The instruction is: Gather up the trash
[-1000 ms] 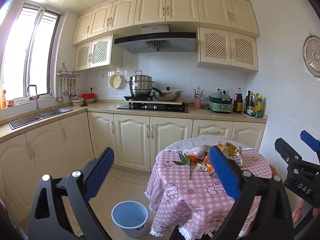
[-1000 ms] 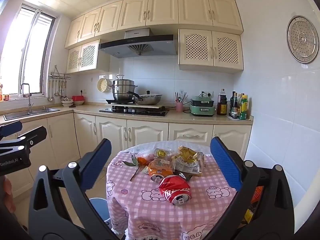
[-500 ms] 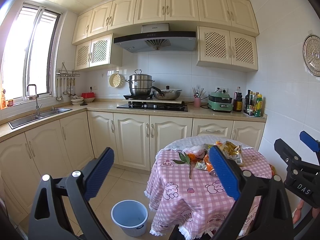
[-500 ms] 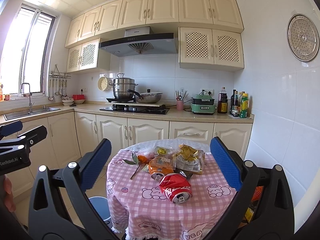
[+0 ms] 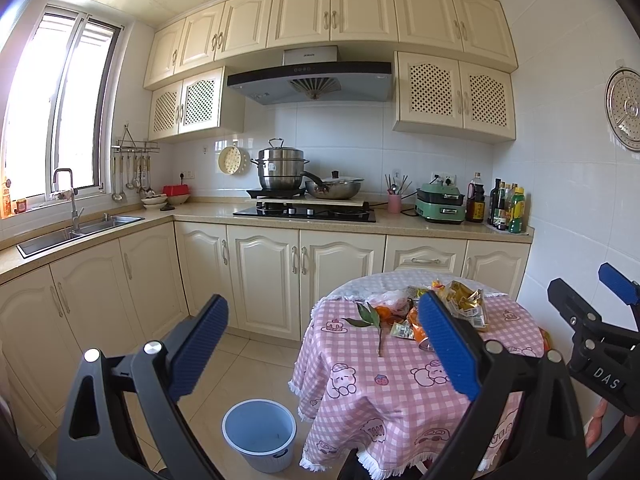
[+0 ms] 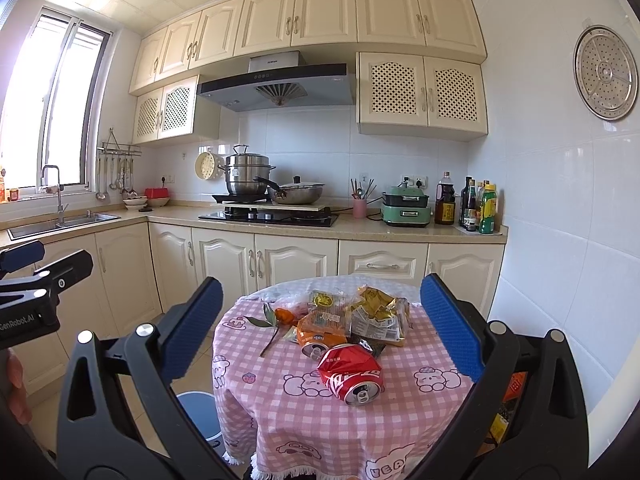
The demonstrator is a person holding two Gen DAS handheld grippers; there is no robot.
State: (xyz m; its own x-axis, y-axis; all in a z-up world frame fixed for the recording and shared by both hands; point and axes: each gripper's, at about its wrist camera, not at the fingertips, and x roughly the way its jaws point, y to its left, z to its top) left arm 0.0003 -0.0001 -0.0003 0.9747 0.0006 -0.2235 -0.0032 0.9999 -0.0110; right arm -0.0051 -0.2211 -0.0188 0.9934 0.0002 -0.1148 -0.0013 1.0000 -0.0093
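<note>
Both tongs are spread wide and hold nothing: the left tongs (image 5: pixel 322 344) hang over the floor beside the round surface (image 6: pixel 400 412), the right tongs (image 6: pixel 322 326) face its top. A crushed red soda can (image 6: pixel 352 372) lies toward the surface's near edge, with an orange can (image 6: pixel 318 340) and snack wrappers (image 6: pixel 378 314) heaped behind it mid-surface. A blue bucket (image 5: pixel 260 436) stands on the floor by the surface's left edge.

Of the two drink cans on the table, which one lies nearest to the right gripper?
The crushed red can, lying with its opening toward the camera. The orange can sits farther back, against the wrappers.
</note>
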